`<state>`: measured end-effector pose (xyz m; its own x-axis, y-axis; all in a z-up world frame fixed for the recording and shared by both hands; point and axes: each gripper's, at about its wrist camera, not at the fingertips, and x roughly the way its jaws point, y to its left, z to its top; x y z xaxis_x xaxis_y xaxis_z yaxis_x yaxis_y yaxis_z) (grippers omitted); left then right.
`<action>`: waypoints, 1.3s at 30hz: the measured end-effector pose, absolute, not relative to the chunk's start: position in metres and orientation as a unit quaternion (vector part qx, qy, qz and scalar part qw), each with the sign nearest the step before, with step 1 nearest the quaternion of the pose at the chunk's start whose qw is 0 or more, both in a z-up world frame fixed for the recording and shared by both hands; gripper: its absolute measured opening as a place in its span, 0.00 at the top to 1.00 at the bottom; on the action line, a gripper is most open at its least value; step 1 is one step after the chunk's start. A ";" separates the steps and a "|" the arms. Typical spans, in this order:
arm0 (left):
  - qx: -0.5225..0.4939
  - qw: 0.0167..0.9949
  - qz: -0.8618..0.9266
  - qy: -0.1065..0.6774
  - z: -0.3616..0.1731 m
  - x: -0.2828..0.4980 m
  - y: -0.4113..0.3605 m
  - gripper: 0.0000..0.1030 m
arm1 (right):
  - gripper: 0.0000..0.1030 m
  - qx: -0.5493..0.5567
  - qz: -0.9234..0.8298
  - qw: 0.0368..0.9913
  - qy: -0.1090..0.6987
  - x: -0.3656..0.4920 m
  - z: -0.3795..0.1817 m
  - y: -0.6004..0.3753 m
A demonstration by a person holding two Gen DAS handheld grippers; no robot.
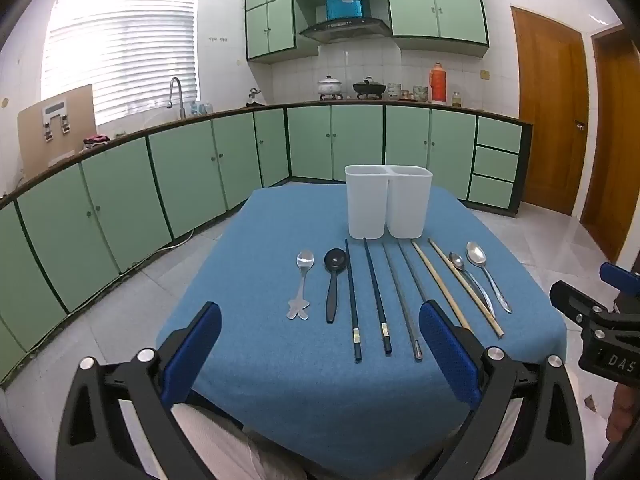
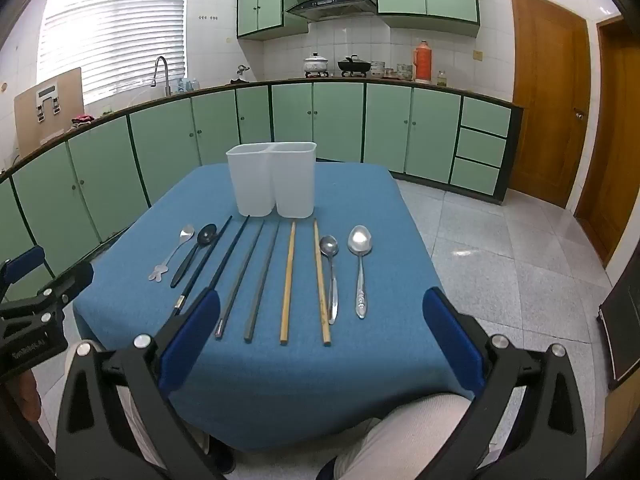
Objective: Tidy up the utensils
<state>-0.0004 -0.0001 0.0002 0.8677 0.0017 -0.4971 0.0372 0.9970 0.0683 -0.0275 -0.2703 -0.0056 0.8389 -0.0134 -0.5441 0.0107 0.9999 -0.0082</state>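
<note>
Hovering empty with jaws wide, left gripper (image 1: 320, 344) and right gripper (image 2: 322, 336) face ten untouched utensils before the empty two-compartment holder (image 2: 272, 178); nothing sorted yet.

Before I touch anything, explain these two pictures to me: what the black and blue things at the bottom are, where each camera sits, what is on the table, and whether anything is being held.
There is no robot here. A person holds a hand-held black tool with two blue-padded fingers in each hand, and a wide-angle camera on each tool looks forward along its fingers. One picture comes from the left tool, the other from the right tool. Both tools are wide open and hold nothing.

On the blue-clothed table stands a white plastic two-compartment holder. In front of it, in a row: a small silver spoon with a flower-shaped handle end, a black plastic spoon, two dark blue chopsticks, two grey chopsticks, two light wooden chopsticks and two silver metal spoons.
</note>
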 end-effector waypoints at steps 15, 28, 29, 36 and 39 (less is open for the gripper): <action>0.026 0.966 -0.005 0.259 0.004 0.002 0.002 0.06 | 0.05 0.001 -0.005 0.959 0.284 -0.028 -0.006 -0.271; 0.028 0.966 -0.006 0.258 0.002 0.002 0.001 0.06 | 0.05 0.001 -0.005 0.959 0.284 -0.027 -0.006 -0.271; 0.028 0.966 -0.006 0.258 0.002 0.002 0.001 0.06 | 0.05 0.001 -0.005 0.959 0.284 -0.027 -0.006 -0.271; 0.028 0.966 -0.007 0.258 0.002 0.002 0.001 0.06 | 0.05 0.001 -0.005 0.959 0.284 -0.028 -0.006 -0.271; 0.029 0.966 -0.006 0.257 0.002 0.002 0.001 0.06 | 0.05 0.001 -0.005 0.959 0.284 -0.028 -0.006 -0.271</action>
<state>0.0018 0.0008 0.0020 0.8674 0.0027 -0.4976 0.0269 0.9983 0.0524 -0.0276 -0.2709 -0.0062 0.8385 -0.0093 -0.5448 0.0106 0.9999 -0.0008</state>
